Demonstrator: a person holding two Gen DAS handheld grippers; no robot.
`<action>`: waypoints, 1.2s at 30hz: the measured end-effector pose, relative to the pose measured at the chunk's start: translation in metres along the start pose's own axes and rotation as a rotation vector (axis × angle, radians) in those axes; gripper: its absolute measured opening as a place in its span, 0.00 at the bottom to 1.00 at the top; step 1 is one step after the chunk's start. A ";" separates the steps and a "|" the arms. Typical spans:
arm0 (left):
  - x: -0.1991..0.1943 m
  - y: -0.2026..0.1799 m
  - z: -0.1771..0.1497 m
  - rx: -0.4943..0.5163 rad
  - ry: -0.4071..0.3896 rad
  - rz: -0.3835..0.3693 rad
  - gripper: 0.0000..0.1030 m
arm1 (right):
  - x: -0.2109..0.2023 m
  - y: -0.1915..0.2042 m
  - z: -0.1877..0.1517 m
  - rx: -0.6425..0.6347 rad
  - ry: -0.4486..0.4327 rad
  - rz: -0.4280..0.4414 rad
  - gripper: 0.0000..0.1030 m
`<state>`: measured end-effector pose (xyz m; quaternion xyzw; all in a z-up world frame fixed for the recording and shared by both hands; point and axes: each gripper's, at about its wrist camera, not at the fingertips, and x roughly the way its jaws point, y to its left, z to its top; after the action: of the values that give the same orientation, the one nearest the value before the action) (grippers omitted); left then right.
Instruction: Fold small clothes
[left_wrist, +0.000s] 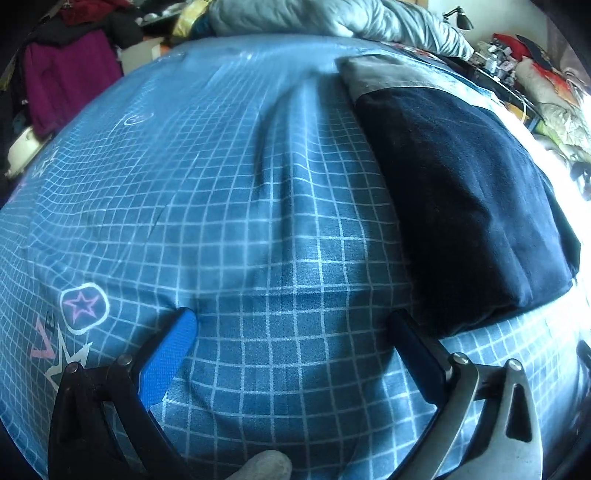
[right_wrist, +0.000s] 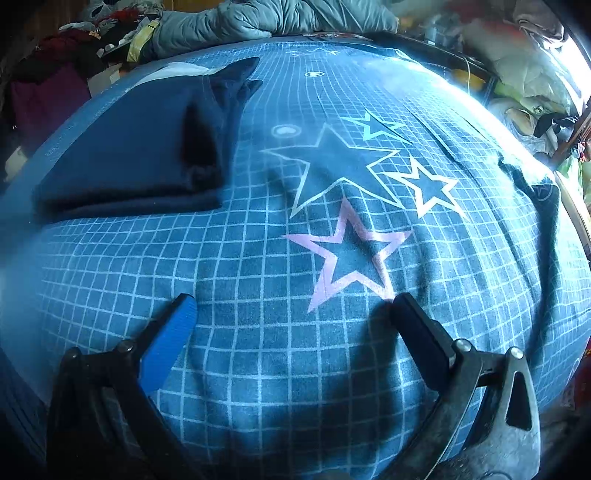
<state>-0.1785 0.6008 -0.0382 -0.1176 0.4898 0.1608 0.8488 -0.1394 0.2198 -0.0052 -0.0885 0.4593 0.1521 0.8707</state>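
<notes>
Left claw, right claw: both spread, empty, near navy garment; risk: snagging bedsheet, loosening fold.

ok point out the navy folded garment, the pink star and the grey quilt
navy folded garment (left_wrist: 461, 206): left wrist view, middle of top layer
pink star (right_wrist: 351, 254): right wrist view, its dark centre
grey quilt (right_wrist: 258, 18): right wrist view, bunched middle

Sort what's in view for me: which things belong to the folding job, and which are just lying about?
Job:
- folded navy garment on the grid bedsheet
- left gripper, open and empty
- right gripper, open and empty

Lying about:
- grey quilt at the far edge
- magenta garment beside the bed
- desk lamp
</notes>
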 end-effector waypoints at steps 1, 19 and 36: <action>0.001 -0.001 0.000 -0.003 -0.006 0.004 1.00 | 0.000 0.001 0.001 -0.003 -0.002 -0.004 1.00; 0.002 -0.008 -0.013 -0.005 -0.047 0.009 1.00 | 0.008 0.002 0.006 0.023 -0.036 -0.004 1.00; 0.002 -0.006 -0.011 -0.007 -0.051 0.004 1.00 | 0.009 0.003 0.003 0.018 -0.048 -0.007 1.00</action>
<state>-0.1843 0.5915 -0.0453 -0.1152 0.4675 0.1671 0.8604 -0.1332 0.2252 -0.0114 -0.0787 0.4391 0.1469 0.8828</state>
